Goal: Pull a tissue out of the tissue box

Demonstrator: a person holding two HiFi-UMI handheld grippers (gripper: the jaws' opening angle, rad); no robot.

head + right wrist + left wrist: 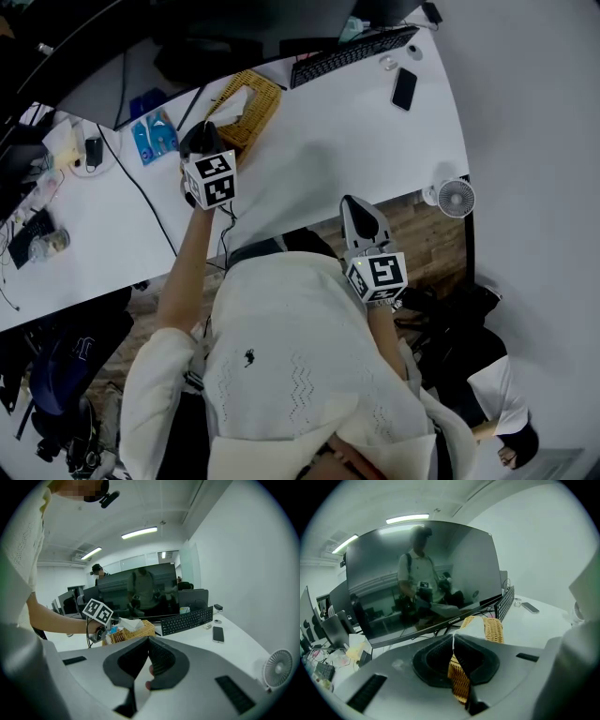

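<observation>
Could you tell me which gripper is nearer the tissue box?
Left. The left gripper pinches the tissue at the tissue box; the right gripper hangs back by the desk's edge.

We see cool, even light from ceiling strips [407, 518] above the monitor [422, 573], whose dark screen throws them back as pale glare along its top (a person's reflection shows there too, dim and soft). In front of the monitor, the white surface [309, 141] is bright in the head view and carries only faint, soft shadows. Both gripper views bend hard at the edges and end in black corners. The left hand-held gripper [453, 639] sits blurred close to the lens. The tissue [474, 623] below the monitor bleaches to plain white.
</observation>
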